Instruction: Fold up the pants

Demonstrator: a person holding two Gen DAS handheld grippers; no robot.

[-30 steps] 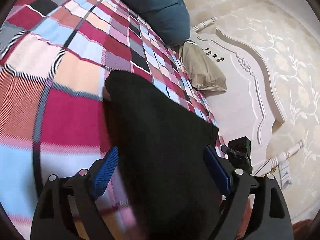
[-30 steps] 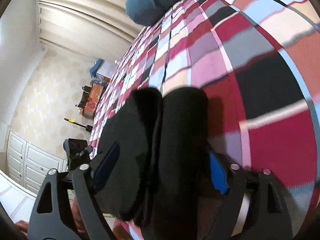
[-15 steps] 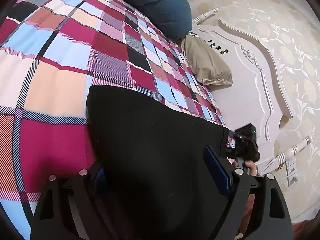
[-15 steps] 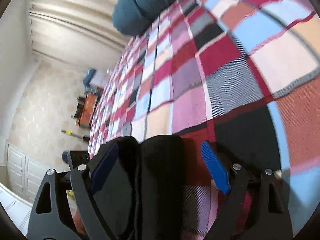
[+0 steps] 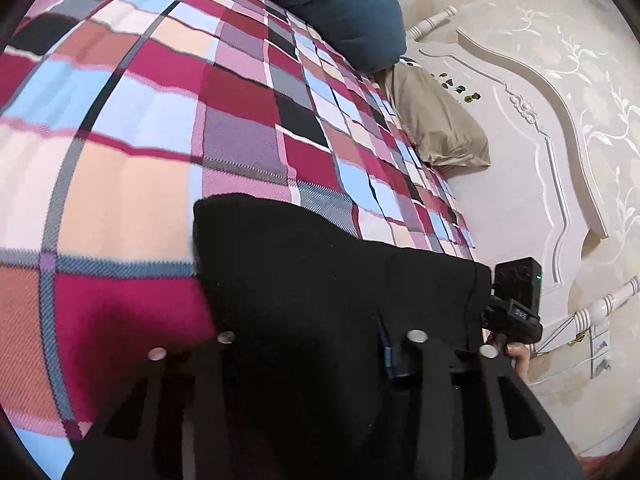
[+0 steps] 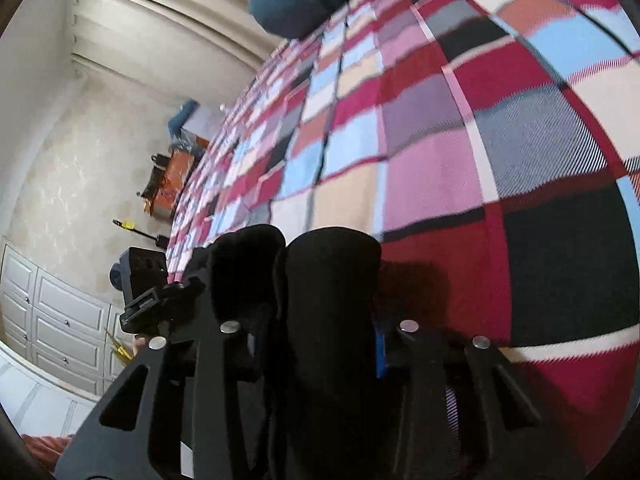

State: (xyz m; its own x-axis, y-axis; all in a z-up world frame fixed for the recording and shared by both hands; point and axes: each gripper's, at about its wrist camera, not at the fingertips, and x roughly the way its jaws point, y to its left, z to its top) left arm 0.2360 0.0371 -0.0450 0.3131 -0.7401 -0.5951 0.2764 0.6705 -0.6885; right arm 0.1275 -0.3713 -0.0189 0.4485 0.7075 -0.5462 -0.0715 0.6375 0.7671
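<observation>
Both sets of jaws had just been closing. The left hand-held gripper [image 5: 316,356] was clenched on the near edge of the black pants [image 5: 304,280], and the right hand-held gripper [image 6: 308,344] on their bunched folds [image 6: 320,280]. That probably readied a lift for the next fold. A second earlier both stood wide apart around the cloth. The pants lay on the plaid bed [image 5: 168,128], the blue pillow [image 5: 340,4] beyond.

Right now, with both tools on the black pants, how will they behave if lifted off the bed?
Probably floppy: the black pants lie in soft rounded folds, so free layers would likely sag. They look thick and matte, so unlikely to slip.
</observation>
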